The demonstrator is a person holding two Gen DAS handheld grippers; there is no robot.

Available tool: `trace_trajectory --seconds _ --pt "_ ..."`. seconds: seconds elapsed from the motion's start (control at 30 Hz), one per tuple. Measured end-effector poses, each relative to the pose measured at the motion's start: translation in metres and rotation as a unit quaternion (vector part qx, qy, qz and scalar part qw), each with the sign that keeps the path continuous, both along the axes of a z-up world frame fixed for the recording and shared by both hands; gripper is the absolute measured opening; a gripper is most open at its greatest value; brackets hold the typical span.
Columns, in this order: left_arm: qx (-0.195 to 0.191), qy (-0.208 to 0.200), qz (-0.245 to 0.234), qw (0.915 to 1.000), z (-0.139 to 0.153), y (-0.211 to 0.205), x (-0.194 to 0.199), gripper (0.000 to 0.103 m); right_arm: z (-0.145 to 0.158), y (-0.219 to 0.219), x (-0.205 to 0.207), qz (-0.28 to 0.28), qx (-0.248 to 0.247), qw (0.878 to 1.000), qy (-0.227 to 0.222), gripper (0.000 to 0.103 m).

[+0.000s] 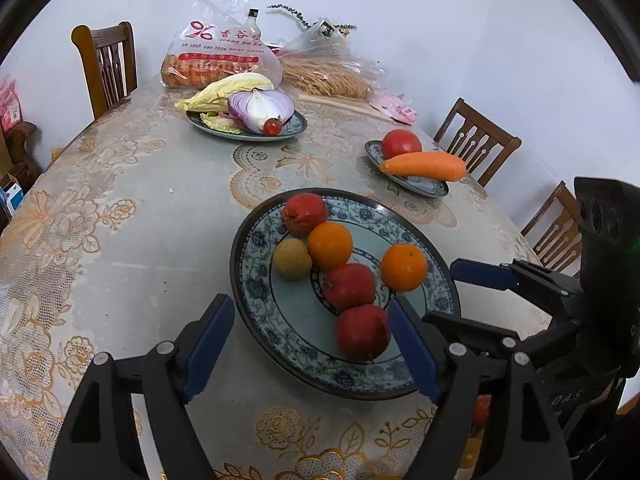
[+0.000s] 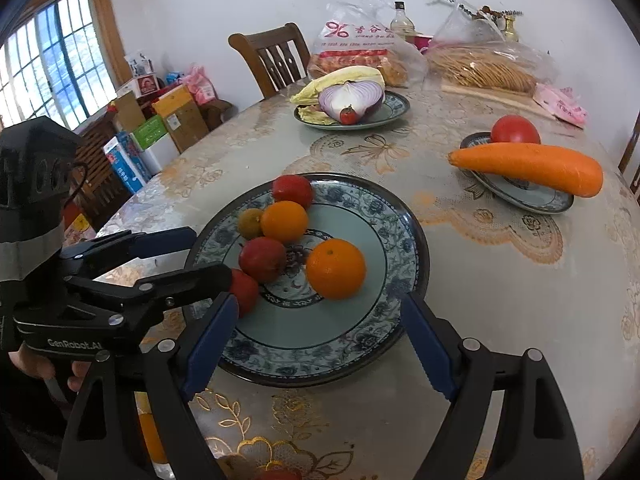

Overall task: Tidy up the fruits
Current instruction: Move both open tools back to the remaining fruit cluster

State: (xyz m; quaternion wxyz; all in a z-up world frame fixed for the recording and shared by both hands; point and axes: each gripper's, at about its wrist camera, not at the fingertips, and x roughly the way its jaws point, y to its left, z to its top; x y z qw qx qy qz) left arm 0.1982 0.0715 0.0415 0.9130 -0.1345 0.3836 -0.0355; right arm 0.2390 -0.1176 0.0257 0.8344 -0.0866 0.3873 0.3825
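Observation:
A large blue-patterned plate [image 1: 256, 280] [image 2: 400, 216] in the middle of the table holds several fruits: two oranges [image 1: 404, 267] [image 2: 336, 269], three red fruits [image 1: 362, 332] [image 2: 262, 259] and a small tan one [image 1: 292, 259] [image 2: 249, 222]. My left gripper [image 1: 310, 346] is open and empty over the plate's near rim, its right finger beside the nearest red fruit. My right gripper [image 2: 318, 346] is open and empty over the plate's near edge. Each gripper shows in the other's view, the right [image 1: 484, 272] and the left [image 2: 180, 252].
A small plate [image 1: 416, 186] [image 2: 520, 196] at right holds a carrot [image 1: 424, 165] [image 2: 528, 168] and a tomato [image 1: 401, 143] [image 2: 515, 130]. A far plate [image 1: 296, 126] [image 2: 394, 110] holds cabbage, half an onion and a cherry tomato. Food bags lie behind. Chairs surround the table.

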Motion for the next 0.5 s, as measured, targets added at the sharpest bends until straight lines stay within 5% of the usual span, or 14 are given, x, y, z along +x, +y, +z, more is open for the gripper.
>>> trace_trajectory --seconds 0.33,0.5 --pt "-0.020 0.030 0.002 0.9993 0.001 0.006 -0.001 0.083 0.012 -0.016 -0.005 -0.038 0.024 0.999 -0.005 0.085" --pt "-0.001 -0.006 0.004 1.0000 0.029 0.000 -0.032 0.083 0.022 -0.028 -0.022 -0.054 0.021 0.998 -0.007 0.085"
